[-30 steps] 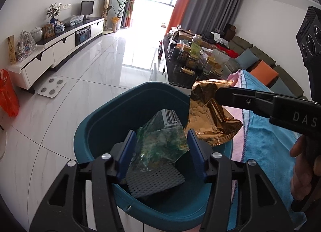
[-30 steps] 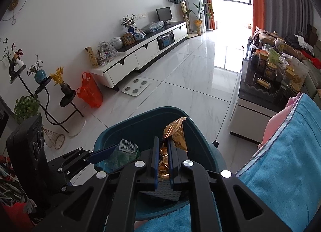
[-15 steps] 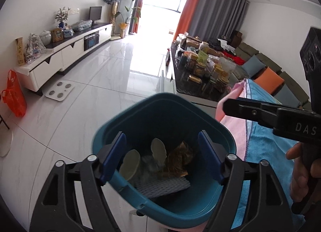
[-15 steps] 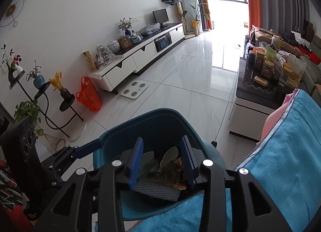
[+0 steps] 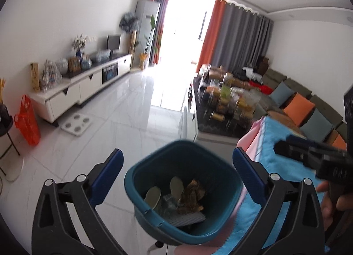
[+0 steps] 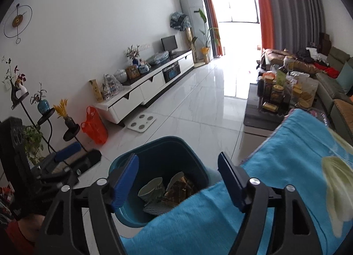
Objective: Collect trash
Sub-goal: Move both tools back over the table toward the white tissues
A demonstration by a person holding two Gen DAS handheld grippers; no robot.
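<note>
My left gripper [image 5: 177, 162] hangs above the teal trash bin [image 5: 141, 167], its blue pads [image 5: 108, 175] spread as wide as they go and nothing between them; the jaws have just been opening. My right gripper [image 6: 178, 172] hovers over the same bin [image 6: 154, 144] from the worktop side, its jaws also just opened and standing well apart, empty. Down in the bin lie the gold crinkled snack wrapper [image 5: 193, 196], the greenish clear wrapper [image 5: 167, 203] beside it, two pale oval pieces [image 5: 176, 185] and a grey mesh sheet [image 5: 187, 218] at the bottom. The bin stands on the white tiled floor [image 5: 123, 118], just beside the blue towel [image 6: 286, 155] covering the worktop edge. My right hand [image 5: 331, 197] shows at the edge of the left view
</note>
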